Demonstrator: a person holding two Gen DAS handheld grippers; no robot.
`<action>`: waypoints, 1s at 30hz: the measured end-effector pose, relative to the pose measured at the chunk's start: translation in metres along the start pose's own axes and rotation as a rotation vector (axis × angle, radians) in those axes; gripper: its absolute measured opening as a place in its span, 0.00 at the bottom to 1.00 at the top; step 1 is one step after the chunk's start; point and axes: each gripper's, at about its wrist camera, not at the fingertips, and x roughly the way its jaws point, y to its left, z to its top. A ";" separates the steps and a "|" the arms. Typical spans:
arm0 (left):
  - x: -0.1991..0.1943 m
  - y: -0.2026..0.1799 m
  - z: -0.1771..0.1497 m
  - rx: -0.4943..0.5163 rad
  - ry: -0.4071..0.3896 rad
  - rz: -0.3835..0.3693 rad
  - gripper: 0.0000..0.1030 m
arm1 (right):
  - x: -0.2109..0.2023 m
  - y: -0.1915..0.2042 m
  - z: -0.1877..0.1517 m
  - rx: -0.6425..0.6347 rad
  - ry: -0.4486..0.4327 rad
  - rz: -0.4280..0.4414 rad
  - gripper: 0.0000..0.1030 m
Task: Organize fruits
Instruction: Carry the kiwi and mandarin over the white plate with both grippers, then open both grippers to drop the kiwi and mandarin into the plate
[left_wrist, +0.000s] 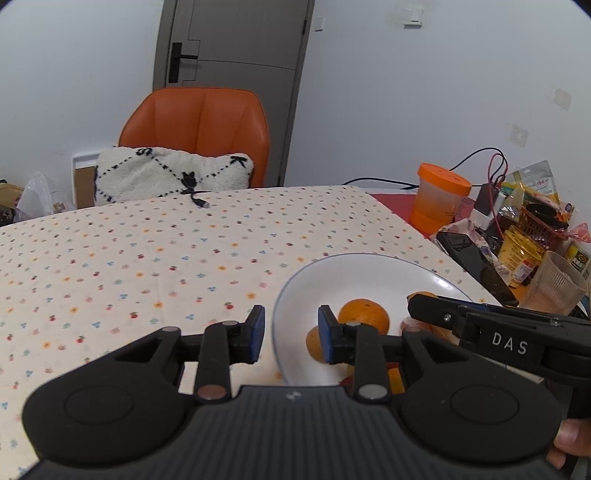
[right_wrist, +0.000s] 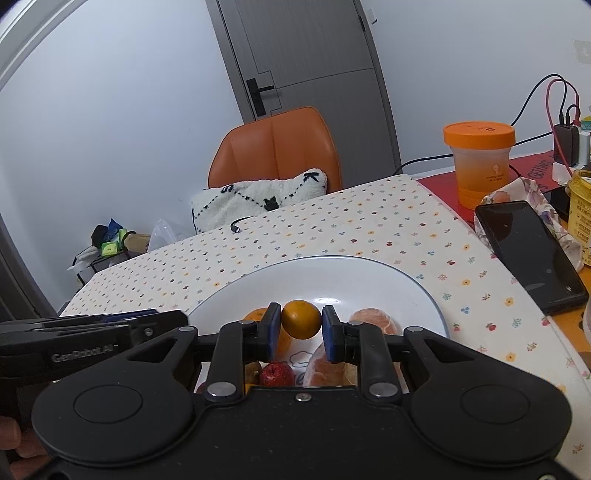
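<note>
Right wrist view: right gripper (right_wrist: 301, 328) over the near half of the white plate (right_wrist: 413, 284), jaws clenched on a small orange (right_wrist: 301, 319), blue pads (right_wrist: 274, 332) pressing its flanks at 9 and 3 o'clock. Held across the widest girth, presumably so the round fruit cannot roll or squirt out. Whether resting on the plate or lifted just clear of it: cannot tell. Second orange (right_wrist: 255, 314) just behind the left pad; peeled citrus (right_wrist: 375, 321) at 3 o'clock of the held fruit; another peeled piece (right_wrist: 327, 367) and a small red fruit (right_wrist: 277, 373) at 6 o'clock, partly hidden by the gripper body. Fruits gathered on one plate, consistent with sorting or collecting there. Phone (right_wrist: 532, 251) and orange-lidded cup (right_wrist: 479, 162) at 2 o'clock, off the patterned cloth (right_wrist: 332, 229) covering the desk.

Left wrist view: left gripper (left_wrist: 291, 334) at the plate's 9 o'clock rim, jaws released and empty, one pad outside the rim (left_wrist: 275, 314), the other over the dish. Probably parked wide to straddle or steady the plate, or ready for the next fruit. Right gripper's arm entering from 3 o'clock. Orange chair (left_wrist: 195, 125) with cushion (left_wrist: 170, 173) at 12 o'clock, beyond the desk.
</note>
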 end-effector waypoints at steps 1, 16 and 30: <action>-0.002 0.002 0.000 -0.001 -0.001 0.006 0.28 | 0.000 0.000 0.000 -0.001 -0.001 0.004 0.23; -0.033 0.022 -0.010 -0.021 -0.001 0.065 0.51 | -0.018 0.013 -0.009 -0.013 0.012 0.029 0.41; -0.071 0.035 -0.019 -0.031 -0.015 0.087 0.76 | -0.045 0.032 -0.014 -0.034 0.005 0.032 0.51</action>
